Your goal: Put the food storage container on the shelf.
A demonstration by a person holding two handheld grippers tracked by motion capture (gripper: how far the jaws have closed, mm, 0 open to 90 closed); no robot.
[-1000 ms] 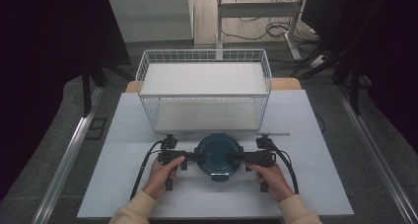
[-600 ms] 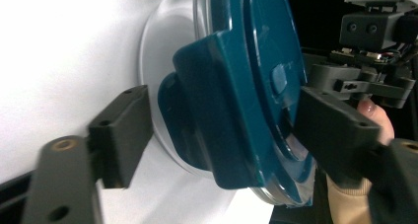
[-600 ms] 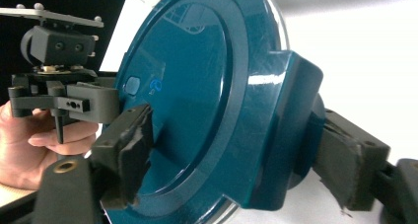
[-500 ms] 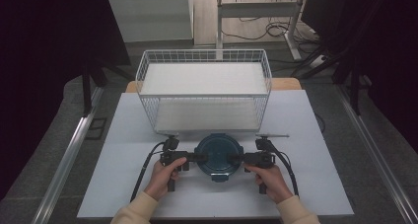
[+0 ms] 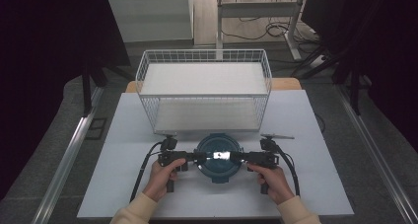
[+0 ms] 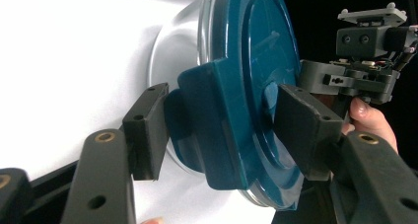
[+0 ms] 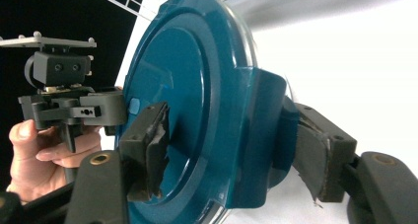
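Observation:
A round container with a dark teal lid point(image 5: 218, 157) sits on the white table point(image 5: 128, 130), in front of the basket. My left gripper point(image 5: 197, 158) comes in from the left, and its jaws have just been closing on the lid's left latch point(image 6: 207, 130). One pad point(image 6: 148, 130) lies under the tab and the other on the lid top point(image 6: 246, 61). My right gripper point(image 5: 240, 158) mirrors it. Its jaws have also just been closing, and they pinch the right latch point(image 7: 261, 125) against the lid point(image 7: 182, 71).
A white wire basket point(image 5: 203, 96) with a white floor stands just behind the container. A thin grey stick point(image 5: 278, 135) lies on the table right of the container. Cables loop from both grippers beside the hands. Dark floor surrounds the table.
Both grippers' jaws have drawn in onto the container's side latches. The hands and the container have stayed in place.

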